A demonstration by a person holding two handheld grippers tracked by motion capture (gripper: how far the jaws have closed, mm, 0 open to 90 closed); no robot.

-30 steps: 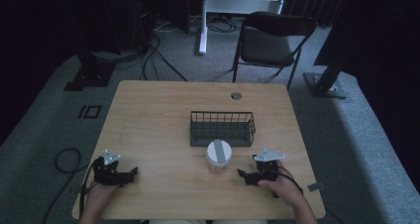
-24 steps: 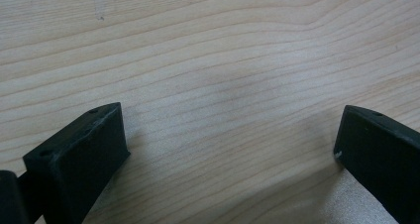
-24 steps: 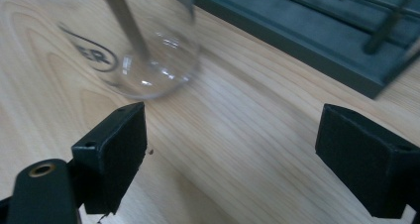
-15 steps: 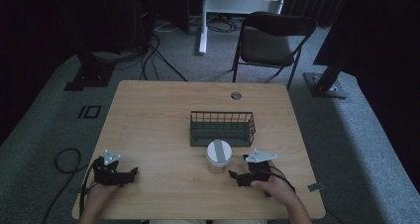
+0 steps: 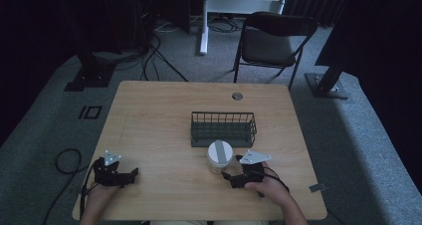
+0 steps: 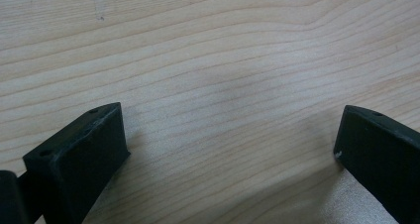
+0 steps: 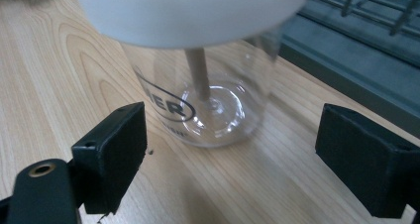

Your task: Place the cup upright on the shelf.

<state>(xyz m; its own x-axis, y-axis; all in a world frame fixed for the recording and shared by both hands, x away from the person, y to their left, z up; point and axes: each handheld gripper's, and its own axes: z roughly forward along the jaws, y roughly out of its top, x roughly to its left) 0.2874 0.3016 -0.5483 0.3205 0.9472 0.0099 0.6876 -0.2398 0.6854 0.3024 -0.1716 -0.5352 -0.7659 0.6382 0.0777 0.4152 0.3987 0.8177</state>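
Observation:
A clear plastic jar (image 5: 220, 155) with a white lid (image 7: 188, 8) stands upright on the wooden table (image 5: 159, 115), just in front of a dark wire basket (image 5: 223, 129). Black lettering shows on the jar (image 7: 208, 95), and a thin wooden stick stands inside it. My right gripper (image 5: 230, 177) is open and low on the table, its jaws spread wide just short of the jar, touching nothing. My left gripper (image 5: 130, 174) rests open near the table's front left edge, with bare wood between its jaws (image 6: 233, 149).
A small round grommet (image 5: 237, 96) sits near the table's far edge. A folding chair (image 5: 271, 46) stands beyond the table. Cables and stand bases lie on the grey carpet around it.
My right gripper has moved left and forward toward the jar. The left gripper has stayed where it was.

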